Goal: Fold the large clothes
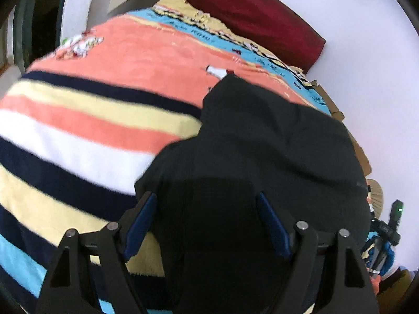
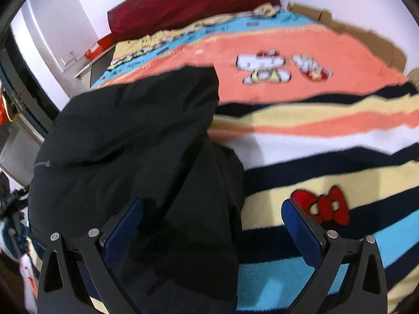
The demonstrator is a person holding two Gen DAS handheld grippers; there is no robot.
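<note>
A large black garment (image 1: 262, 141) lies bunched on a striped blanket (image 1: 91, 110) covering a bed. In the left wrist view my left gripper (image 1: 207, 201) stands open just over the garment's near part, its blue pads (image 1: 141, 219) on either side of the dark cloth. The right wrist view shows the same black garment (image 2: 136, 136) spread toward the left side of the bed, and my right gripper (image 2: 213, 206) is open above its near right edge. Its left pad (image 2: 123, 225) is over the cloth and its right pad (image 2: 301, 227) is over the blanket (image 2: 314, 136).
A dark red cushion (image 1: 248, 13) leans on the white wall at the head of the bed. A red box (image 2: 99, 47) sits on a side shelf. Brown cardboard (image 2: 366, 36) lines the bed's far edge. A tripod-like device (image 1: 387, 233) stands beside the bed.
</note>
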